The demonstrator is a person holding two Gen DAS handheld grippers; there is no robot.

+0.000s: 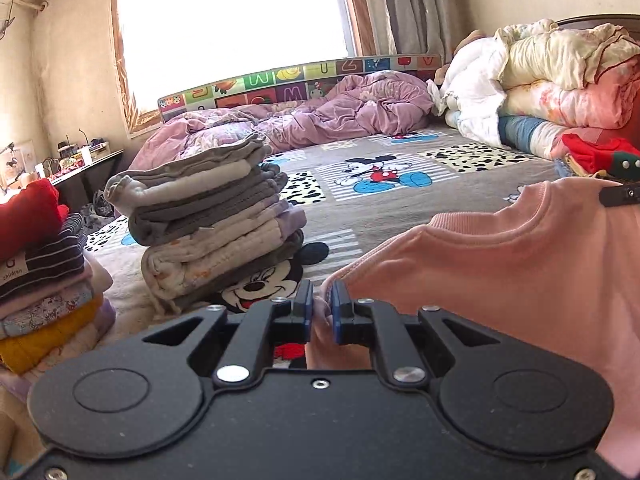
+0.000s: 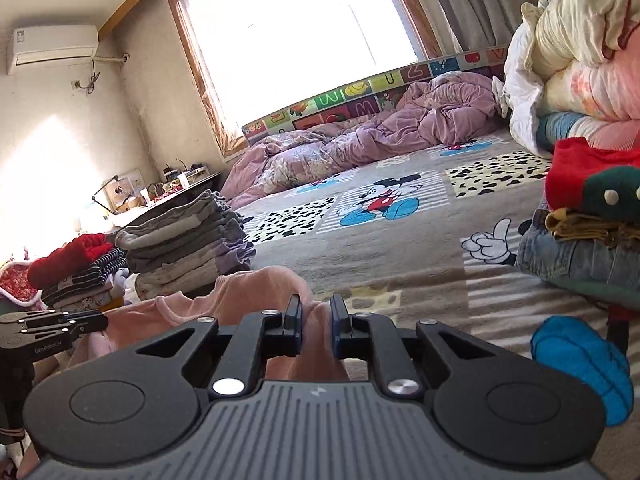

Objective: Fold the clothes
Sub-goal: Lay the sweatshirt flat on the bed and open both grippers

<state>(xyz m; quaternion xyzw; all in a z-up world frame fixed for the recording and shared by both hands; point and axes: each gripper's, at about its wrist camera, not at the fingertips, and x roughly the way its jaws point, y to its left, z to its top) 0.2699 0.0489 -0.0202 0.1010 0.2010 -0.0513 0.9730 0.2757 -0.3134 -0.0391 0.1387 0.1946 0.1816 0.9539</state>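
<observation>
Pink top [image 1: 500, 264]: held level over the bed [image 1: 400, 208], left gripper [image 1: 321, 304] and right gripper [image 2: 315, 316] each clamped on its fabric.

The bed [image 2: 400, 248] lies open through the middle of the frame, a bare stretch running from the fingers up to the purple quilt [image 2: 360, 136] at the far edge. At left a grey stack [image 1: 208, 224] and a striped stack [image 1: 44, 280] stand close together. At right, jeans [image 2: 576, 256] with red clothes [image 2: 580, 176] on top, and the bedding pile [image 2: 580, 60] above them, close that side.
</observation>
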